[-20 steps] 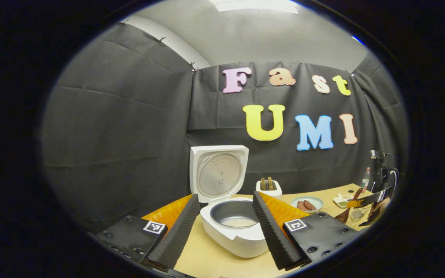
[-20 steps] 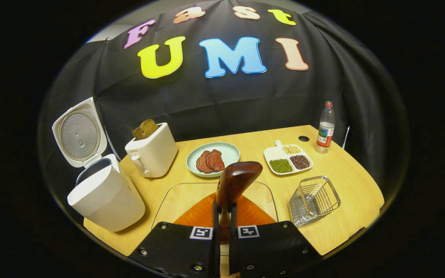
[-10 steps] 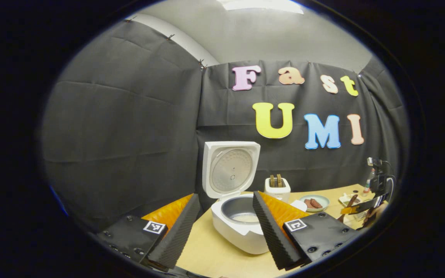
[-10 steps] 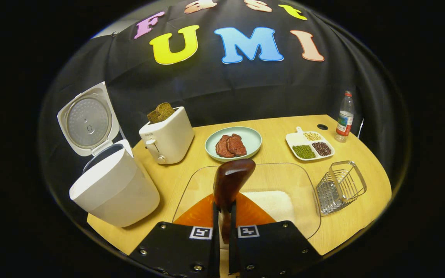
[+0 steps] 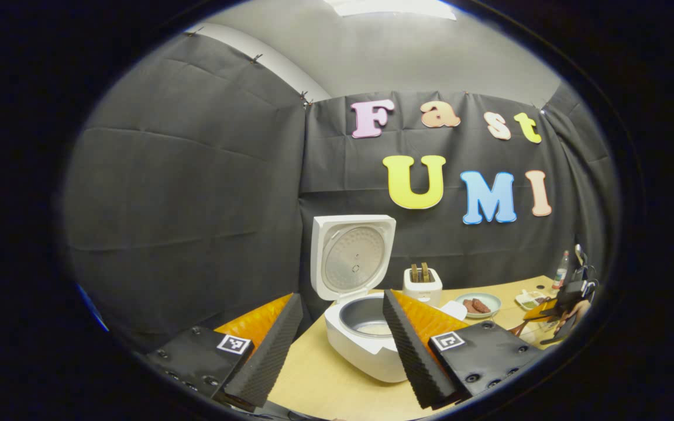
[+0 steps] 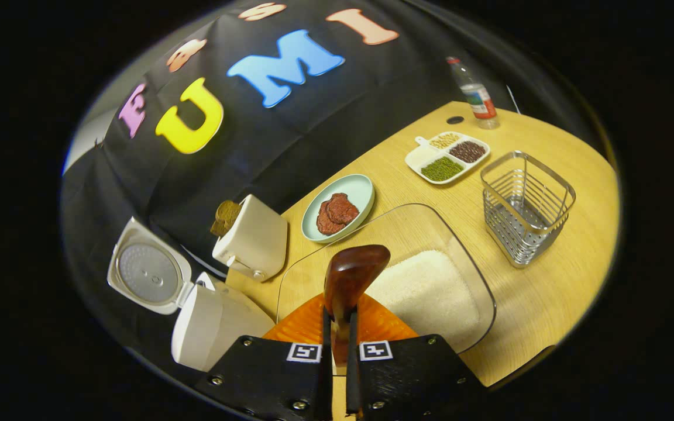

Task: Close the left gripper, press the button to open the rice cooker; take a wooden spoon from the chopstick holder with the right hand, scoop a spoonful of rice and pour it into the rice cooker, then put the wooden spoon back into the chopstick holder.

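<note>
Right gripper view: spoon tips toward the rice

Since a moment ago the right gripper (image 6: 337, 327), pinching the wooden spoon (image 6: 348, 280), has rolled over the glass dish (image 6: 483, 292) of rice (image 6: 425, 292) (scooping seems next). Left gripper (image 5: 337, 339) waits spread before the open rice cooker (image 5: 360, 327).

The left gripper (image 5: 337, 342) is held level with its fingers (image 5: 267, 351) spread wide apart, nothing between them. The right gripper (image 6: 337, 351) is tilted sideways, its fingers (image 6: 325, 356) pressed together on a wooden spoon (image 6: 350, 278).
</note>
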A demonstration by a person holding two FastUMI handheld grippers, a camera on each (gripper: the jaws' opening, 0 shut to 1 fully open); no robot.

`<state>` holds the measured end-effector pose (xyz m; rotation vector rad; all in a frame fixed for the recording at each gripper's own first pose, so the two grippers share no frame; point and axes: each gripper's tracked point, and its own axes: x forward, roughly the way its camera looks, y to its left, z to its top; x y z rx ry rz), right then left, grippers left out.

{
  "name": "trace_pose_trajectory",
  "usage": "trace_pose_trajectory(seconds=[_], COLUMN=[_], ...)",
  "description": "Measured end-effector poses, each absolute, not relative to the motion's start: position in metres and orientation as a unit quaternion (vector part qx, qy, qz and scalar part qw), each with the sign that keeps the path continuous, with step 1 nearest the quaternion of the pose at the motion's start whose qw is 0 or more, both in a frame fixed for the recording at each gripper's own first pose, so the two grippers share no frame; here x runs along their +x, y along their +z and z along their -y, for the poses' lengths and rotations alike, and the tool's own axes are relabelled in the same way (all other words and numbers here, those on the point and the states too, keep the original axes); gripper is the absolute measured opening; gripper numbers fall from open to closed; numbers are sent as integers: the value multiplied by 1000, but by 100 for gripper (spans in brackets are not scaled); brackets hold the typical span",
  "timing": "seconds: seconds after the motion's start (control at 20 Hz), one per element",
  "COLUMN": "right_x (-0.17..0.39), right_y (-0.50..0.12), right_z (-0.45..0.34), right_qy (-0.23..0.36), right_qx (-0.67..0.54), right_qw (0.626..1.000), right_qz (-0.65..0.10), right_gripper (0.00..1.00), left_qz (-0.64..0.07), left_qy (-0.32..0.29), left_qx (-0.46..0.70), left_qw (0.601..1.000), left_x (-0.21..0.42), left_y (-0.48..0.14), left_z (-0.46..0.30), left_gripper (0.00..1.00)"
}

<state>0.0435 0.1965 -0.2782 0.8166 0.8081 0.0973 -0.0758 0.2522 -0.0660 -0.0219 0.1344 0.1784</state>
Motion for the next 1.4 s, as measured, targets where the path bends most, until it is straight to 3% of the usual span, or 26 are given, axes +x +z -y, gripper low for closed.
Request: trace_pose_trajectory(seconds=[0.05,0.1,0.25,0.55,0.65,0.7,0.95,1.0,1.4], right_x=[44,47,52,65,70,74,87,90,107], right_y=[-276,-274,-262,-215,-202,-194,-151,-143,-99], right_z=[-188,-179,-159,-151,-158,-162,-205,-213,-306], right_qy=[38,32,22,49,63,68,120,128,205], right_qx=[406,417,455,567,573,574,563,560,520], right_qw=[832,829,817,758,755,754,761,763,775], right_qz=[-376,-371,-354,-320,-314,-311,-300,-297,-296], right_gripper=[9,9,9,9,10,10,9,9,9], left_qz=[-66,-66,-66,-60,-59,-59,-62,-65,-75], left_qy=[89,87,80,62,60,60,73,77,118], left_qx=[-10,-10,-9,-7,-8,-9,-7,-8,-18], left_qw=[994,994,995,996,996,996,995,995,990], left_x=[-75,-74,-73,-67,-67,-68,-71,-71,-90], left_y=[-65,-63,-62,-58,-58,-57,-59,-63,-75], left_z=[-251,-250,-241,-223,-223,-223,-236,-240,-274], left_gripper=[100,96,100,96,92,96,100,96,99])
